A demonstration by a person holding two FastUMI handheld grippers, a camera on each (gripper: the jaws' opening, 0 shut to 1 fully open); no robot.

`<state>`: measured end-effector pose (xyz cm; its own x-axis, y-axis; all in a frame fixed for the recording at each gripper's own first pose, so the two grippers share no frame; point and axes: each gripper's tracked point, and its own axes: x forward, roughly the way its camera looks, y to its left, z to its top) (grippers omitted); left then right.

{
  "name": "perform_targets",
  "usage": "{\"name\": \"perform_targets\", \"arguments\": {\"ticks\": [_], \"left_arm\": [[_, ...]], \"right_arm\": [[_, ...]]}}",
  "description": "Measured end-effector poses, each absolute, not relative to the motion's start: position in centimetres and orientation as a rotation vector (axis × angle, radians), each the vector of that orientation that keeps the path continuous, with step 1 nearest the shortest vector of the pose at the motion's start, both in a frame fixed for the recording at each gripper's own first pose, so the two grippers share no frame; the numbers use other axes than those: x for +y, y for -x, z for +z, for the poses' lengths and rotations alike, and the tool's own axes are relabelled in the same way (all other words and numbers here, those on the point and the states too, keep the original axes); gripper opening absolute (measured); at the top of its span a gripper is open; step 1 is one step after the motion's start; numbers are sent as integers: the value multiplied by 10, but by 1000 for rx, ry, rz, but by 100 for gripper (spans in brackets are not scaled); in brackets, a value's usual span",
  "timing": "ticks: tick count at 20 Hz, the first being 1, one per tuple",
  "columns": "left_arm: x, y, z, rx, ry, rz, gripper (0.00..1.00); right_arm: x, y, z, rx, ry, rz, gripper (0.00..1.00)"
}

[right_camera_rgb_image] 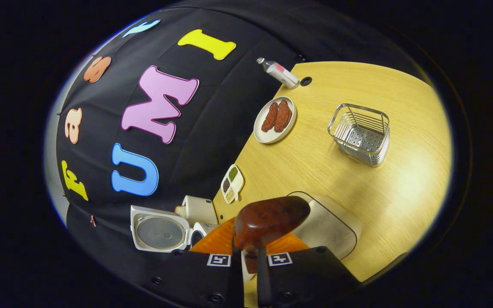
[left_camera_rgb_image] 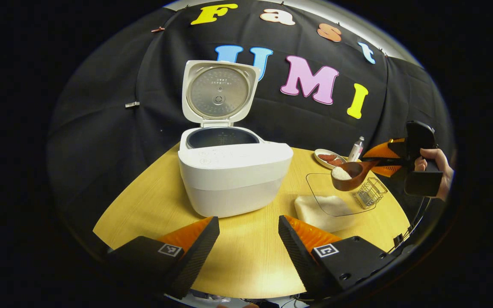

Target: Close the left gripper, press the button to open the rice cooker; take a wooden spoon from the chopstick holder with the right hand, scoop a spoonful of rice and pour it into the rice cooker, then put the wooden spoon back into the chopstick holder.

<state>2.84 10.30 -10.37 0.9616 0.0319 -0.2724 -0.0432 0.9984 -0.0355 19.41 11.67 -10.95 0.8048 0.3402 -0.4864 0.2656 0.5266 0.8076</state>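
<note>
The white rice cooker [left_camera_rgb_image: 233, 179] stands on the wooden table with its lid [left_camera_rgb_image: 218, 92] raised and the dark inner pot showing. My left gripper [left_camera_rgb_image: 248, 222] hovers open in front of it, holding nothing. At the right, a hand [left_camera_rgb_image: 432, 164] holds my right gripper [left_camera_rgb_image: 394, 160], shut on the handle of a wooden spoon [left_camera_rgb_image: 353, 173]. White rice [left_camera_rgb_image: 340, 173] fills the bowl of the spoon, which hangs above the clear rice container [left_camera_rgb_image: 332, 201]. In the right gripper view the spoon [right_camera_rgb_image: 270, 222] sticks out of my gripper [right_camera_rgb_image: 250, 252], with the cooker [right_camera_rgb_image: 161, 233] at lower left.
The wire chopstick holder [left_camera_rgb_image: 370, 192] [right_camera_rgb_image: 360, 134] stands beside the container. A plate of reddish food [right_camera_rgb_image: 274, 119] and a small bottle [right_camera_rgb_image: 278, 72] sit near the back wall. A small divided dish [right_camera_rgb_image: 232, 184] lies at the table's edge, beyond the cooker.
</note>
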Motion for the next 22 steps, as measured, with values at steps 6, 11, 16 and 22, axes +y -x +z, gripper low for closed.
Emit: {"name": "perform_targets", "arguments": {"ticks": [6,11,16,22], "left_arm": [[108,-24,-103,281,40,41,96],[113,-21,-90,257,61,47,96],[118,-21,-87,253,71,46,96],[136,-19,-84,247,105,72,96]], "right_arm": [[157,-209,-74,625,-1047,125,17],[203,-228,-45,608,-1075,189,17],[247,-244,-29,627,-1113,234,17],[308,-252,-21,624,-1033,309,16]]}}
